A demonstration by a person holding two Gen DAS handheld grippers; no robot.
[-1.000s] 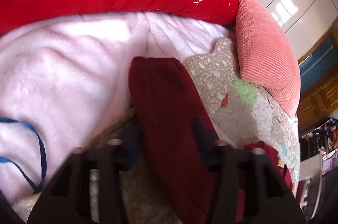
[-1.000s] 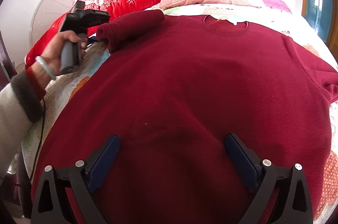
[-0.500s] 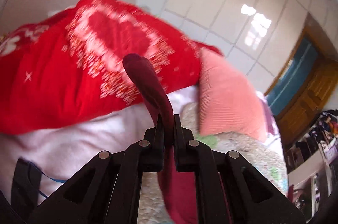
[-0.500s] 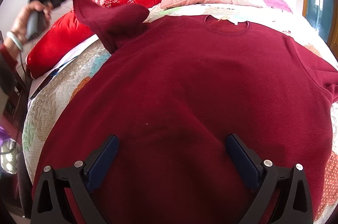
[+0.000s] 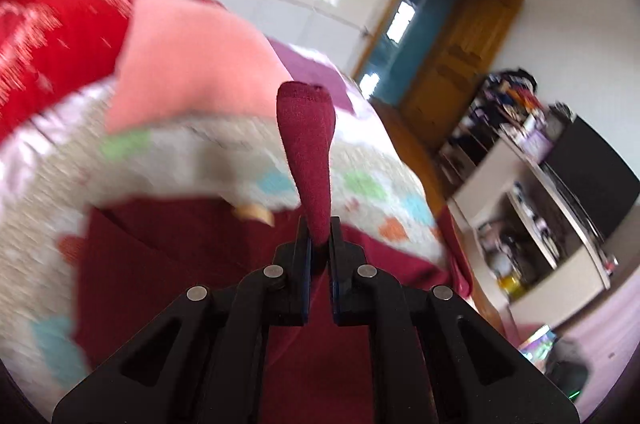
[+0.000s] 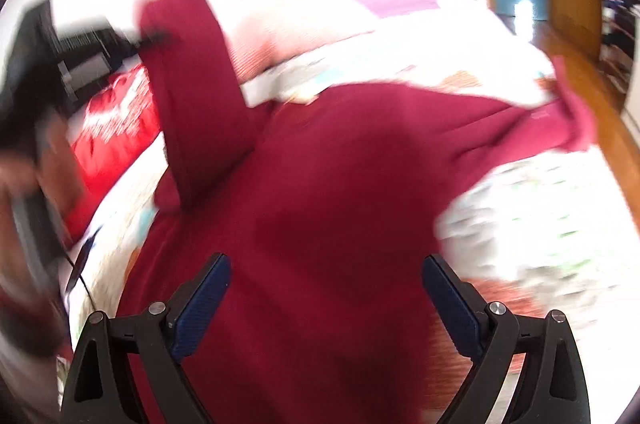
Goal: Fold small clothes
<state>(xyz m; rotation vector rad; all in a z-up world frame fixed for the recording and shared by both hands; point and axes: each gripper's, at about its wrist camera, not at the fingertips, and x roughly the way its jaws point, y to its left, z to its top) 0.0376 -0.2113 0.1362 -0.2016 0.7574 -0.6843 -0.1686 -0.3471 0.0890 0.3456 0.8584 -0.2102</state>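
A dark red sweater (image 6: 340,184) lies spread on a patchwork quilt (image 6: 532,216). My left gripper (image 5: 319,236) is shut on the end of its left sleeve (image 5: 306,144), and the cuff sticks up past the fingertips. In the right wrist view that sleeve (image 6: 192,96) is lifted off the bed and hangs from the left gripper (image 6: 154,34) at upper left, blurred. My right gripper (image 6: 326,300) is open above the sweater's lower body, with nothing pinched. The other sleeve (image 6: 560,120) stretches out to the right.
A red embroidered cushion (image 5: 48,40) and a pink pillow (image 5: 188,64) lie at the head of the bed. A wooden door (image 5: 460,44) and cluttered shelves (image 5: 532,184) stand beyond the bed's far side. A person's hand (image 6: 24,160) holds the left gripper.
My left gripper closed on the sleeve end, lifted it off the bed and swung it towards the sweater's middle. The right gripper rose and rolled, staying open.
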